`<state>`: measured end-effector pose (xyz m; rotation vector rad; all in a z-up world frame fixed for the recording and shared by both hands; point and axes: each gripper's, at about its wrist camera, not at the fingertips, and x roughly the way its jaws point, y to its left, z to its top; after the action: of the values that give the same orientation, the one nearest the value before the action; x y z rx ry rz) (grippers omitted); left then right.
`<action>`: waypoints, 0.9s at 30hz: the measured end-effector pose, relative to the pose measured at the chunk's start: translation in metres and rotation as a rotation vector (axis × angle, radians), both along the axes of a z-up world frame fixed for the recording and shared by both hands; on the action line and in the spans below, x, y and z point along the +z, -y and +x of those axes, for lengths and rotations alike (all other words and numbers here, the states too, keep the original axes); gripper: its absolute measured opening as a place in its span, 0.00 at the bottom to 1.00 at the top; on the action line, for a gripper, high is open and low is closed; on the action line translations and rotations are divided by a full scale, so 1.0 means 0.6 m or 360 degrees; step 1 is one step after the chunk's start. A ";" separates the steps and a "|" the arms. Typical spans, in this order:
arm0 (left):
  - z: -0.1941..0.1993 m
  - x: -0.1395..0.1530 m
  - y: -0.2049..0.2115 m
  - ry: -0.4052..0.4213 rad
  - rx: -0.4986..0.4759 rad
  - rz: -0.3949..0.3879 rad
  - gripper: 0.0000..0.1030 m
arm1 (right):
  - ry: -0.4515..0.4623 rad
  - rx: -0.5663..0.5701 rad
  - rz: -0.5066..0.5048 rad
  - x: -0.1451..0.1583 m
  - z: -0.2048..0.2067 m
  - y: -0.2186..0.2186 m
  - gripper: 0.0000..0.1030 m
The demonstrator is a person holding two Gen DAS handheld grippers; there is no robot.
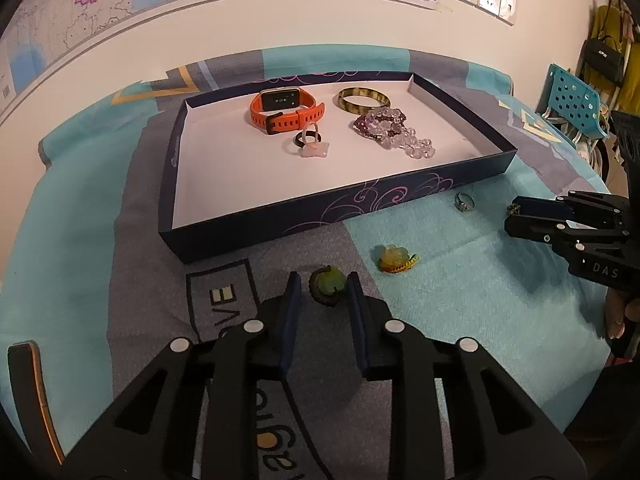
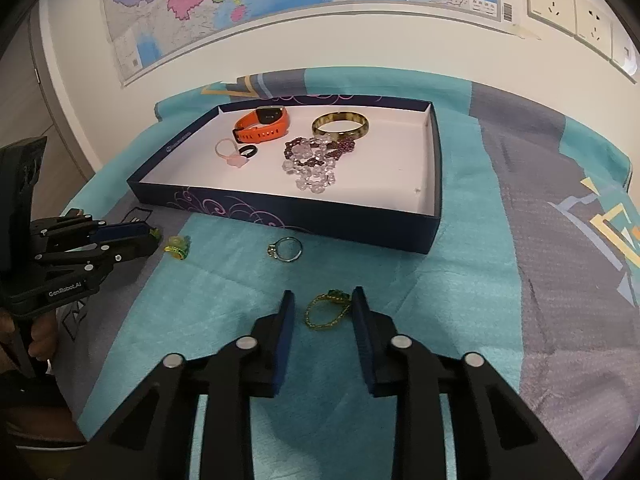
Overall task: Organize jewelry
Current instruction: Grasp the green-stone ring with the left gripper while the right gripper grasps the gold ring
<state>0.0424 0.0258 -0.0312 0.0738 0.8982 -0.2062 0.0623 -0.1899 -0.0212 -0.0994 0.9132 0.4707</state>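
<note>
While five pieces already lay in the shallow navy box lid, two grippers worked the last of the loose jewelry on a teal-and-grey patterned cloth covering the bench. Inside the lid sat an orange smartwatch, an amber bangle, a heap of clear and purple bead bracelets, a black ring and a pink ring with a star charm. The left gripper had its fingers drawn in close on either side of a green stone ornament with a dark cord, which still rested on the cloth; whether the pads actually pressed it could not be told. The right gripper likewise bracketed a gold ring with a green stone, its right finger at or against the band, the left one apart from it. Neither piece appeared lifted. Still untouched on the cloth near the lid's front wall were a silver ring and a yellow ornament with braided cord. By that count the sorting looked a little over halfway done, with four items yet to reach the lid, two of them about to be picked up.
</note>
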 end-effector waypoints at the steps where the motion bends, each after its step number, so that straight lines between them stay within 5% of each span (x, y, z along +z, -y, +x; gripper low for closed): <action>1: 0.000 0.000 0.001 0.0001 -0.0004 -0.0001 0.18 | -0.0001 -0.0004 0.0004 0.000 0.001 0.002 0.20; 10: -0.004 -0.001 0.005 0.0014 -0.0005 0.0007 0.14 | -0.0001 0.0024 0.0035 0.000 -0.001 0.004 0.01; 27: -0.018 0.026 0.011 0.0081 -0.0030 -0.0030 0.14 | 0.0029 0.0071 0.0162 0.025 -0.009 0.003 0.01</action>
<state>0.0316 0.0192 -0.0157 0.0695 0.8453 -0.2297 0.0570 -0.1920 -0.0060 -0.0312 0.8689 0.5559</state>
